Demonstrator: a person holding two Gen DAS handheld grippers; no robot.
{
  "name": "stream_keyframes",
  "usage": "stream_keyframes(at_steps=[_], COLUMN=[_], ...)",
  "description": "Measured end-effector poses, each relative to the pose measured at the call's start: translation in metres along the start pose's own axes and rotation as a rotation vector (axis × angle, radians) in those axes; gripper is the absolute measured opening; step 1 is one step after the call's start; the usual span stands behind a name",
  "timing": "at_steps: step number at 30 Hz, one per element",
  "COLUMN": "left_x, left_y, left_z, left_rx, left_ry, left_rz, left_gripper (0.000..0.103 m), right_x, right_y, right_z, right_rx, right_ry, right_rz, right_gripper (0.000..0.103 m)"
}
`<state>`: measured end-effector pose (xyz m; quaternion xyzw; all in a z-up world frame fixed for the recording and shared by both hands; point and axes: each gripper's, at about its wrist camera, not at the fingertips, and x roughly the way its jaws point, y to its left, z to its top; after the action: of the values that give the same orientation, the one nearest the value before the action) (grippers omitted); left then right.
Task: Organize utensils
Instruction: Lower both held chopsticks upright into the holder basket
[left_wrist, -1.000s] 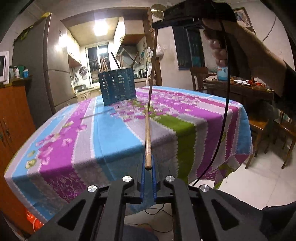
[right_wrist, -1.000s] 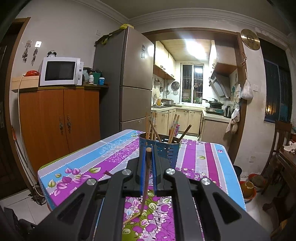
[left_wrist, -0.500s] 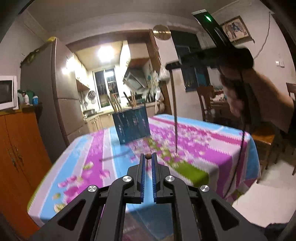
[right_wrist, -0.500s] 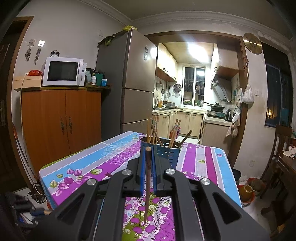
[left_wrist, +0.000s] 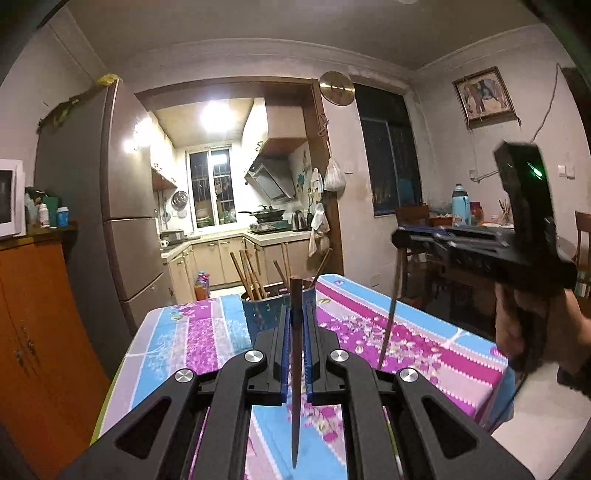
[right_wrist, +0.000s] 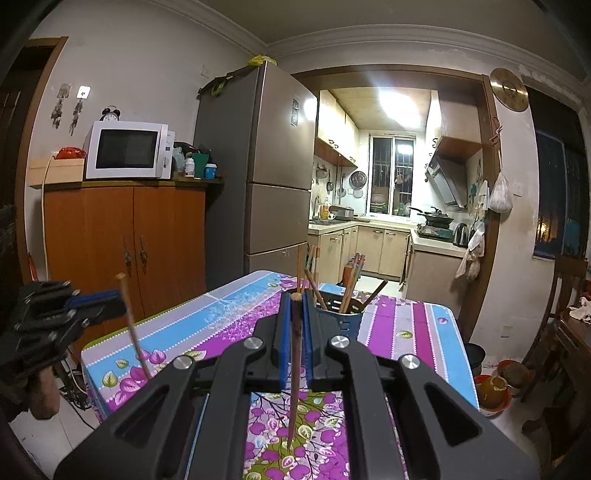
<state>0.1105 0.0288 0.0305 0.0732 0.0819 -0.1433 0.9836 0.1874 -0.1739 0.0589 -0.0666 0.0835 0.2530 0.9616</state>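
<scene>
My left gripper (left_wrist: 295, 314) is shut on a dark wooden chopstick (left_wrist: 294, 406) that hangs upright above the striped floral tablecloth (left_wrist: 424, 343). Behind it stands a blue slotted utensil holder (left_wrist: 264, 317) with several chopsticks in it. My right gripper (right_wrist: 295, 306) is shut on a second chopstick (right_wrist: 294, 387), tip down over the cloth (right_wrist: 221, 317), just short of the holder (right_wrist: 345, 314). Each gripper shows in the other's view: the right gripper (left_wrist: 404, 236) with its chopstick (left_wrist: 388, 332), the left gripper (right_wrist: 110, 299) with its chopstick (right_wrist: 133, 332).
An orange cabinet (right_wrist: 125, 236) bearing a microwave (right_wrist: 127, 149) and a tall fridge (right_wrist: 258, 166) stand left of the table. A wooden chair (right_wrist: 565, 288) and a cluttered side table (left_wrist: 461, 229) are on the right. A person's hand (left_wrist: 517, 325) grips the right tool.
My left gripper has risen, lifting its chopstick off the tablecloth until it hangs upright. The right gripper has stayed where it was with its chopstick.
</scene>
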Motion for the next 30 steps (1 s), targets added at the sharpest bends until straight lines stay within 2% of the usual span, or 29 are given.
stream_keyframes(at_steps=[6, 11, 19, 30], left_x=[0.038, 0.065, 0.094, 0.131], left_y=[0.019, 0.032, 0.047, 0.068], left_z=[0.017, 0.031, 0.066, 0.147], left_rx=[-0.045, -0.100, -0.127, -0.138], left_ry=[0.054, 0.060, 0.013, -0.075], left_rz=[-0.059, -0.082, -0.083, -0.037], left_gripper=[0.008, 0.008, 0.008, 0.008], right_x=[0.008, 0.022, 0.045, 0.074], right_y=[-0.009, -0.024, -0.049, -0.080], right_z=[0.010, 0.025, 0.055, 0.134], right_rx=[0.031, 0.076, 0.118, 0.109], right_ry=[0.022, 0.056, 0.088, 0.049], right_rz=[0.020, 0.045, 0.045, 0.001], right_gripper=[0.005, 0.005, 0.005, 0.005])
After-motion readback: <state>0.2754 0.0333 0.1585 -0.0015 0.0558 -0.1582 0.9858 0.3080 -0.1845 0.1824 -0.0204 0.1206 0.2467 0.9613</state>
